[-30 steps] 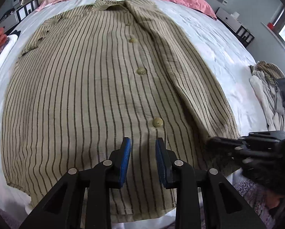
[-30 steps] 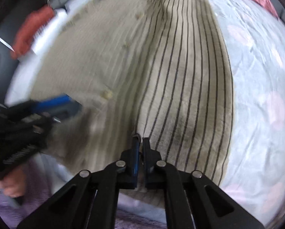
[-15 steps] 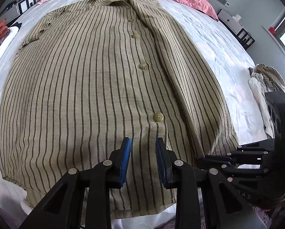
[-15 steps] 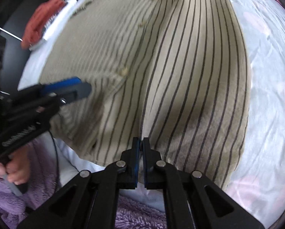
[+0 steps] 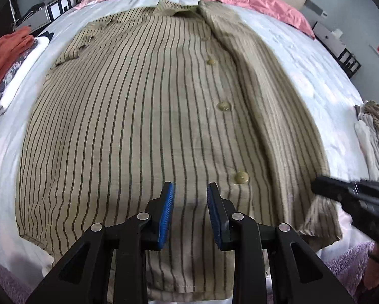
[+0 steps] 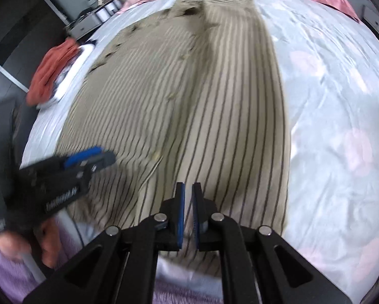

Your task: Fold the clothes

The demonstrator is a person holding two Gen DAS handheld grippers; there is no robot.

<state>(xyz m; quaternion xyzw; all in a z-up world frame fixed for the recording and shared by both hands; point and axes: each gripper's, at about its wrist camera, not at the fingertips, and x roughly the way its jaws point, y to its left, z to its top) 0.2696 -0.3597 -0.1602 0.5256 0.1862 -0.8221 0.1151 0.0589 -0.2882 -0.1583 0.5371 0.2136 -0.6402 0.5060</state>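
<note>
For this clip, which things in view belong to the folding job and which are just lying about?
Part of the job:
- striped shirt, spread flat on the bed
- left gripper, jaws apart, empty
- right gripper, jaws opening, nothing between them

Lying about:
- orange cloth on a folded pile
- pink pillows
- bundled clothes at the bed's edge

Both wrist views, steeply down, sharing shirt

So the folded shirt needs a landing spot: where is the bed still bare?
Bare sheet runs along the striped shirt's folded-in side, between it and the pink pillows. A narrower strip lies between the shirt and the orange folded stack. Crowded: the crumpled clothes pile at the bed's edge.
</note>
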